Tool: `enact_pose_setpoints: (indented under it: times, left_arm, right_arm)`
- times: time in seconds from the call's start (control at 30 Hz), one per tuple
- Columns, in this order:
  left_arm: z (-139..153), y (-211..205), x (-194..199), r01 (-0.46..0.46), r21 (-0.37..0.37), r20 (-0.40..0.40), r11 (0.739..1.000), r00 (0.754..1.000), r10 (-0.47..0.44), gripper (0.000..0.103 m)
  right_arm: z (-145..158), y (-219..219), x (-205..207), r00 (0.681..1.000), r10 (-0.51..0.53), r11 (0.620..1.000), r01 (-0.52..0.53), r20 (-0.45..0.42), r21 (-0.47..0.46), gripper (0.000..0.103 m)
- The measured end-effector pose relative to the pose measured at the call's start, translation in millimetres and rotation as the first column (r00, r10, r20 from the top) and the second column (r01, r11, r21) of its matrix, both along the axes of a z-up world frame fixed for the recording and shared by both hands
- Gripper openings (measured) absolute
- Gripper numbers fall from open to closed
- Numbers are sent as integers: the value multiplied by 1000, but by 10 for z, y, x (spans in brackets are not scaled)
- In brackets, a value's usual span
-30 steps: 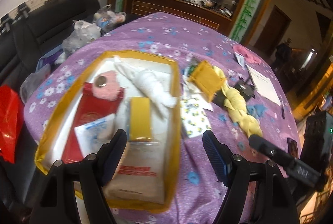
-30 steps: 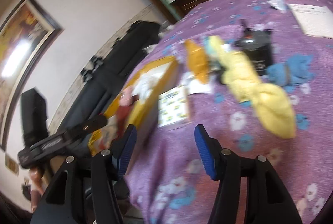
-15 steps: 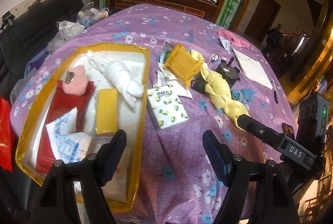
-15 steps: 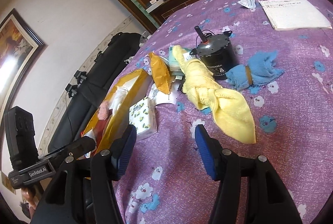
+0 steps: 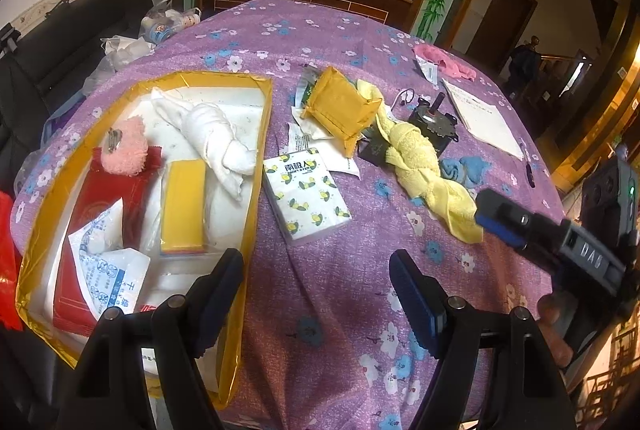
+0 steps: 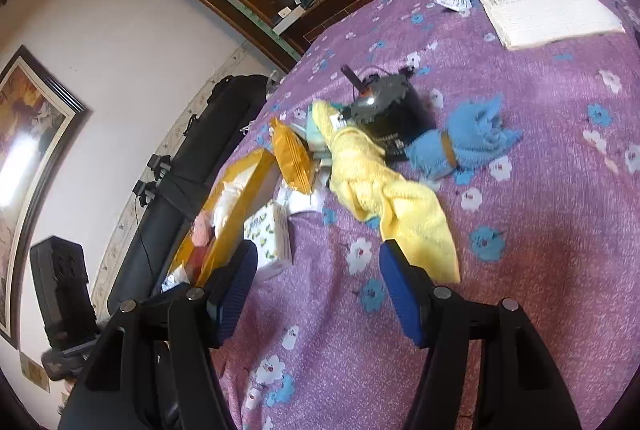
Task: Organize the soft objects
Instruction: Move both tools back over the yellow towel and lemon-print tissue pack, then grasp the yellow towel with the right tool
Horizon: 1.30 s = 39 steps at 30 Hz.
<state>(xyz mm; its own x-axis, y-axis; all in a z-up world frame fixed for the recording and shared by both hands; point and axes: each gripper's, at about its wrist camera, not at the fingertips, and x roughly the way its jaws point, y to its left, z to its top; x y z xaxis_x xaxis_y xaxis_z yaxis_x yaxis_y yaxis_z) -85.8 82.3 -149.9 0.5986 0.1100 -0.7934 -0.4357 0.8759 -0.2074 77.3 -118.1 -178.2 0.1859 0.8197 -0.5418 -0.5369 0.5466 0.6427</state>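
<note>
We count one yellow towel (image 5: pixel 424 170), one blue cloth (image 6: pixel 464 140), one pink cloth (image 5: pixel 444 60) on table (image 5: pixel 340 294); both our tongs, left tongs (image 5: pixel 316 294), right tongs (image 6: pixel 318 286), wide, empty.

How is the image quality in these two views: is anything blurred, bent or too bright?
Left wrist view: sharp at centre, the gold-rimmed tray bowed by the fisheye, dark corners. Right wrist view: the paper sheet slightly smeared, the framed picture washed out by glare, the room tilted.
</note>
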Motion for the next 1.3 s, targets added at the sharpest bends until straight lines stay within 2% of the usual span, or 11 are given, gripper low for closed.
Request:
enact_pose_setpoints:
  times: [0.27,0.57,0.7,0.8,1.0,1.03,1.1,1.17,1.23,1.3]
  left_arm:
    - [30,33,8,-5,-17,16,1000,1000,6,79]
    - [23,-8,82,10,-10,23,1000,1000,-10,79]
    - [5,-44,165,40,-41,29,998,999,-39,79]
    - [-55,-79,234,52,-32,6,998,999,-52,79]
    - [-165,-67,322,44,-42,-28,998,999,-45,79]
    - [-160,-65,322,44,-41,-24,998,999,-45,79]
    - [-155,-57,327,43,-35,-23,998,999,-44,79]
    - [-166,-43,338,40,-38,-27,998,999,-41,79]
    - [-178,-29,350,42,-43,-30,998,999,-43,79]
    - [-189,-25,364,44,-42,-33,998,998,-45,79]
  right_arm:
    - [148,406,297,998,9,993,-2,57,-117,63]
    - [-123,661,422,996,-15,974,35,89,-224,63]
    - [-86,670,414,991,-23,973,53,130,-227,63]
    - [-143,703,419,994,-13,969,39,107,-244,63]
    - [-163,734,397,992,-12,962,45,123,-271,62]
    - [-144,681,403,991,-41,965,72,125,-251,58]
    - [-95,606,417,989,-68,975,93,128,-204,58]
    - [-113,580,454,992,-73,978,92,107,-188,58]
    - [-185,637,479,997,-43,978,55,64,-203,58]
    - [-209,688,470,998,-29,973,43,63,-228,58]
